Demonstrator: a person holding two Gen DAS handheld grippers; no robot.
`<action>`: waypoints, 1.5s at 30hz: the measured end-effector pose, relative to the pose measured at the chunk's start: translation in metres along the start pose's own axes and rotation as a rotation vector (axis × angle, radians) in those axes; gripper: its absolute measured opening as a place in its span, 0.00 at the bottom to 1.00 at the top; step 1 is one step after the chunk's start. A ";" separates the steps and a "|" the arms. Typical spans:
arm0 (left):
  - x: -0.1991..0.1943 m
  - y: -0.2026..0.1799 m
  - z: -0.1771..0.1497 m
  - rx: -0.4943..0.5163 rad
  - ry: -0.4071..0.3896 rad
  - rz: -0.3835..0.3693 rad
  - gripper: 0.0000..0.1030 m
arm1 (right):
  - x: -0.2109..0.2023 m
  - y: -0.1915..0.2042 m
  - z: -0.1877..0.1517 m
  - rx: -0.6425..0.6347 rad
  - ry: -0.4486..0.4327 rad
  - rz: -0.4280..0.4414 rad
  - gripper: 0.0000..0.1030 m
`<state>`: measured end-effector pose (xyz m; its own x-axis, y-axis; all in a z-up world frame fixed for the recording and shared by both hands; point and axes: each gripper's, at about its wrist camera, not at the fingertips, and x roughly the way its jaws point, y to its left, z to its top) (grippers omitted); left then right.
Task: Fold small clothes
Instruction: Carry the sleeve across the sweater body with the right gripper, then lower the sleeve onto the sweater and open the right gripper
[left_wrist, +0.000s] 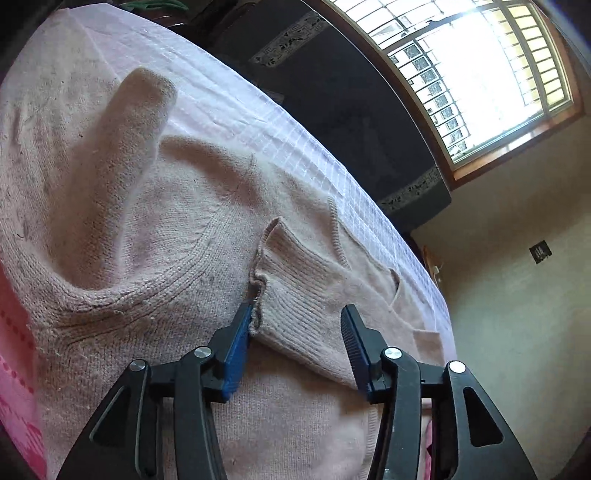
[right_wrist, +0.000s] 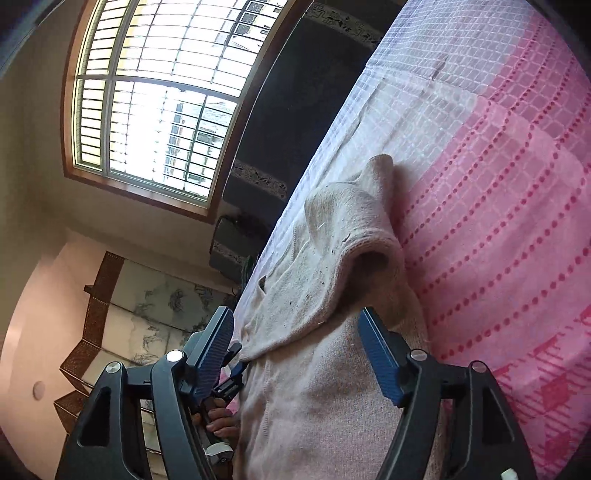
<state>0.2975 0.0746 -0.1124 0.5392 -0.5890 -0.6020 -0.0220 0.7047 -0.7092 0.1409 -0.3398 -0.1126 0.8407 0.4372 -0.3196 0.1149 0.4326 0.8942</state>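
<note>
A pale pink knitted sweater (left_wrist: 155, 229) lies spread on a bed with a pink and white checked sheet (left_wrist: 258, 122). One sleeve stands up in a hump at the upper left. In the left wrist view my left gripper (left_wrist: 297, 310) is open, its blue pads either side of a ribbed cuff (left_wrist: 295, 291) folded onto the sweater's body; the left pad is at the cuff's edge, the right pad apart from it. In the right wrist view my right gripper (right_wrist: 295, 312) is open over the sweater (right_wrist: 314, 387), below a raised fold (right_wrist: 351, 229). Nothing is pinched.
A bright barred window (right_wrist: 155, 103) and a dark panel (left_wrist: 332, 92) stand beyond the bed's far edge. A folding screen (right_wrist: 140, 317) stands by the wall. A person's hand (right_wrist: 221, 421) holds the other gripper's handle at the sweater's left edge.
</note>
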 end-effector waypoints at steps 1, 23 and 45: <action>-0.001 -0.005 -0.001 0.002 0.000 0.004 0.63 | 0.001 0.000 -0.002 -0.013 0.000 -0.006 0.68; 0.000 -0.006 0.001 0.204 -0.135 0.231 0.06 | -0.008 0.000 -0.016 -0.059 -0.021 0.069 0.69; -0.005 0.007 0.000 0.123 -0.180 0.251 0.11 | 0.071 -0.004 0.095 -0.190 0.217 -0.389 0.11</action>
<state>0.2943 0.0823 -0.1142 0.6702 -0.3192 -0.6700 -0.0773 0.8678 -0.4908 0.2503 -0.3851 -0.1093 0.6220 0.3602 -0.6952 0.2836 0.7240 0.6288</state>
